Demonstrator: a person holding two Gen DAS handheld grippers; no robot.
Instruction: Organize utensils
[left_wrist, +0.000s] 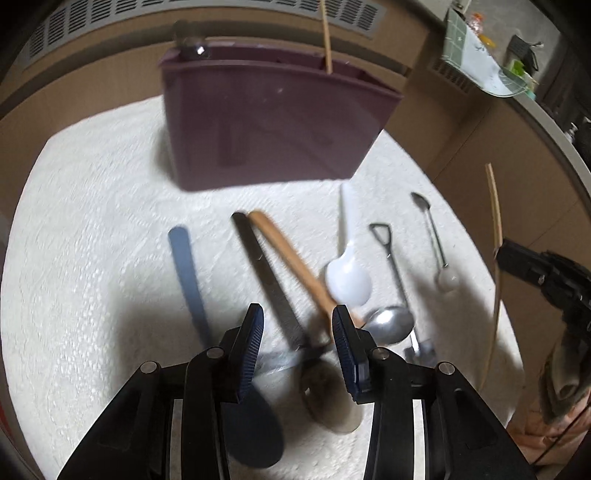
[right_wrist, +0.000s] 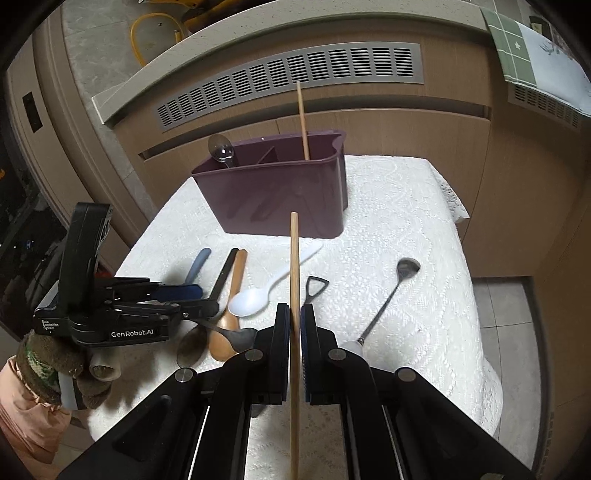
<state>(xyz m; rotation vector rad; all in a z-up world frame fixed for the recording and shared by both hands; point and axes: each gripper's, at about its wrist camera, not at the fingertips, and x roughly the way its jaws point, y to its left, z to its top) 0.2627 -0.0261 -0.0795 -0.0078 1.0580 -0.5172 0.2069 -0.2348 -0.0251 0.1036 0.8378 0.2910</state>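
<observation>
I am gripping a wooden chopstick (right_wrist: 294, 314) tight between my right gripper (right_wrist: 294, 325) fingers, above the white cloth (right_wrist: 406, 229). My left gripper (left_wrist: 297, 328) is hanging spread wide, holding nothing, over the wooden spoon (left_wrist: 295, 258) and black-handled utensil (left_wrist: 266, 266). Beyond, the purple caddy (right_wrist: 280, 195) is holding another chopstick (right_wrist: 303, 122) and a metal spoon (right_wrist: 220, 147).

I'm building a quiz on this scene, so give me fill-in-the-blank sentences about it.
1. The right tool is shut on a thin wooden ____.
2. The left tool is ____.
3. The purple plastic caddy holds a chopstick and a metal ____.
4. The white plastic spoon lies on the ____ tablecloth.

Missing: chopstick; open; spoon; white
</observation>
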